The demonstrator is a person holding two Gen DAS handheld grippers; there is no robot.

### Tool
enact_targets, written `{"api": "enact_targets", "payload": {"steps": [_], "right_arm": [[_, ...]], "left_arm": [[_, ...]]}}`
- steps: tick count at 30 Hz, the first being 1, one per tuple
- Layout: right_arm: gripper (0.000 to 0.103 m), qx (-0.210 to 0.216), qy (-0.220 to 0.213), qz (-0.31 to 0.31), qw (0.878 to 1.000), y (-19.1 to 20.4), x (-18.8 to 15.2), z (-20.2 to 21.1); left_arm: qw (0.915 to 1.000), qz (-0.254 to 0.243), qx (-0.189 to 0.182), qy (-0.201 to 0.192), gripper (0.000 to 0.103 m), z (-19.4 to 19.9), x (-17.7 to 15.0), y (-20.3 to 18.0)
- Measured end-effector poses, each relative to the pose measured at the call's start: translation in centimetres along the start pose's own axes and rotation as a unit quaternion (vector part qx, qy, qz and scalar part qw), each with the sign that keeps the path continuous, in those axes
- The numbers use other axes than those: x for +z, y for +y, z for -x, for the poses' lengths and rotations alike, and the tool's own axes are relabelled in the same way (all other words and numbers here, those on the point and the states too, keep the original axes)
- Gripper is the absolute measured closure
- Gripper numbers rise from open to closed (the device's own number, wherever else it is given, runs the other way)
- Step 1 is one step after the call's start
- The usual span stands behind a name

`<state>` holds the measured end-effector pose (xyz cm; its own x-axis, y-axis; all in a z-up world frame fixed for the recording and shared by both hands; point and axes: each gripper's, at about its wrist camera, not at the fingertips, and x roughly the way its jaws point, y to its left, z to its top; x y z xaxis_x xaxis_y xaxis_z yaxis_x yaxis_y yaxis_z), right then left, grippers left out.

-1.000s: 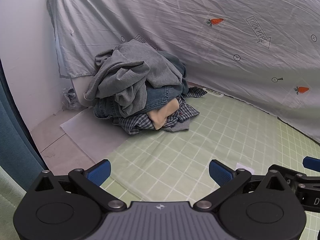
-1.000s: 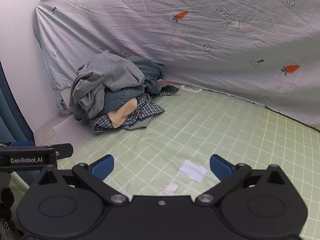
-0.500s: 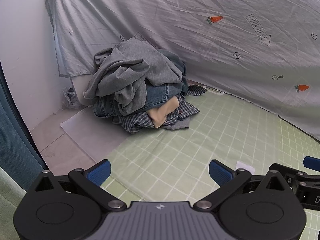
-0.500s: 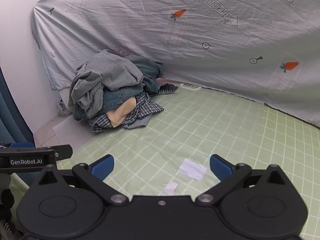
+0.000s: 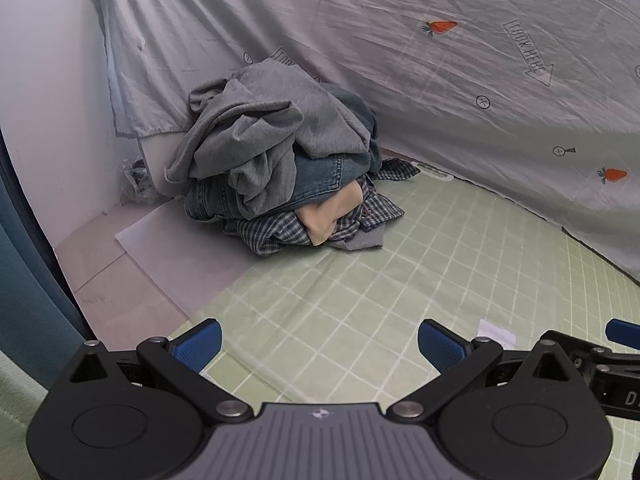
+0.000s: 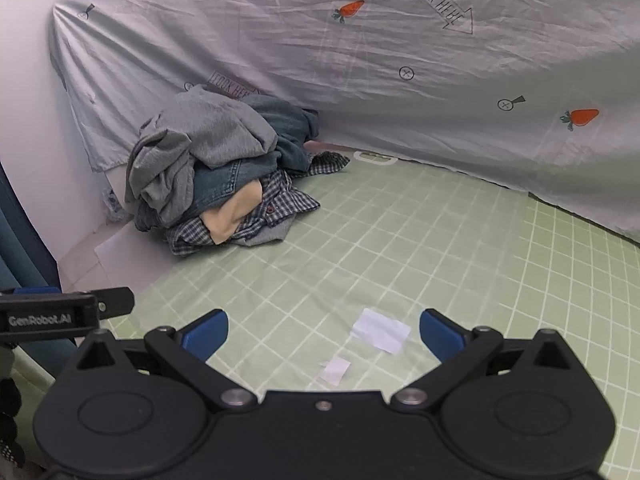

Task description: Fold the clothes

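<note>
A pile of clothes lies at the far left corner of the green checked mat: a grey top on top, blue jeans, a beige piece and a plaid shirt beneath. The pile also shows in the right wrist view. My left gripper is open and empty, well short of the pile. My right gripper is open and empty over the mat.
A grey printed sheet hangs behind the mat. Two white paper scraps lie on the mat between the right gripper's fingers. A white wall and bare floor are at left. A blue curtain hangs at the near left.
Both grippers have drifted slightly; the pile sits a little lower in the left view and the view shifted slightly in the right. Jaws stayed open.
</note>
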<state>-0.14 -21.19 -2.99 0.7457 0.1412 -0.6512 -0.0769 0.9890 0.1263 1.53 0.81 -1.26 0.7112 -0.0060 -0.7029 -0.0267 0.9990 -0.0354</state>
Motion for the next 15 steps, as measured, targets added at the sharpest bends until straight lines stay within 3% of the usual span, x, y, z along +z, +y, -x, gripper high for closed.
{"api": "enact_targets", "payload": {"steps": [9, 15], "right_arm": [[0.0, -0.015, 0.019, 0.019, 1.0, -0.5, 2.5, -4.3], [0.0, -0.022, 0.022, 0.045, 0.998, -0.1, 6.9, -9.8]], "left_arm": [[0.9996, 0.016, 0.022, -0.002, 0.0, -3.7, 3.7, 2.1], [0.9969, 0.033, 0.066, -0.025, 0.0, -7.2, 8.7, 4.6]]}}
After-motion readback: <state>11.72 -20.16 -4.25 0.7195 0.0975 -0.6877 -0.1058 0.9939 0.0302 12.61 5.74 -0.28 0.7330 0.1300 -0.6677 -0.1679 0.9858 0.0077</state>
